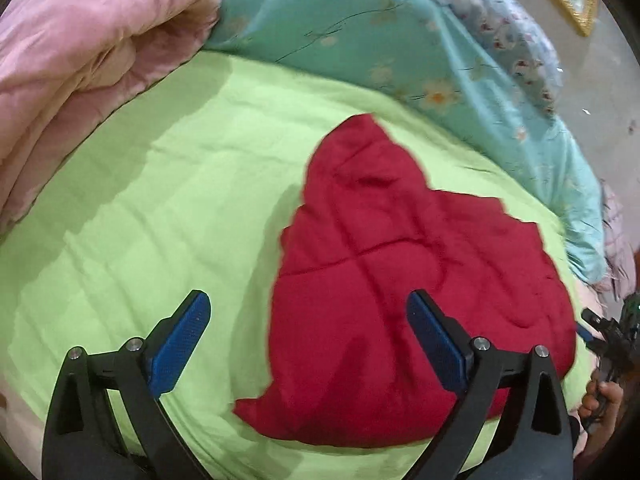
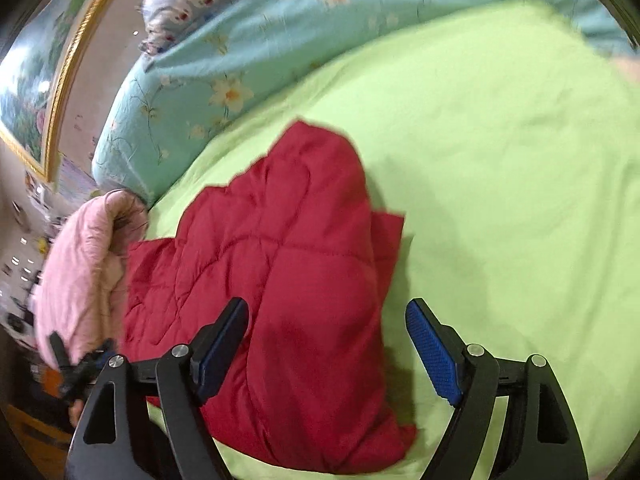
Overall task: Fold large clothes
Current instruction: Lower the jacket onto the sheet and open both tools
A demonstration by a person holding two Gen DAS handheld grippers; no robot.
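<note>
Garment: the red quilted jacket (image 1: 404,280) lies on the lime-green bed sheet (image 1: 160,200), bundled into a rough lump with a peak at the far end and a loose corner sticking out at the near left. In the right wrist view the same jacket (image 2: 280,280) shows a flap edge jutting on its right side.
Left gripper (image 1: 308,344): released, jaws spread wide, nothing between the pads; it hangs above the jacket's near left edge.
Right gripper (image 2: 326,350): also released, jaws apart and empty, hanging over the jacket's near right edge.
Step in hand: judging by both empty claws above the lump, a fold has been laid and the next grip is to be chosen.
Doing it well: take the near corner and the jutting flap, one claw each, pinch through all layers, and carry them over together so the padded fabric does not spring back.
Progress: the fold looks uneven, so probably more tidying remains.
Around: a pink quilt (image 1: 80,60) rolled at the far left, a turquoise floral duvet (image 1: 360,32) along the far side, a pink bundle (image 2: 84,264) touching the jacket's left edge.
In the way: that pink bundle crowds the left; the sheet to the right is free.
</note>
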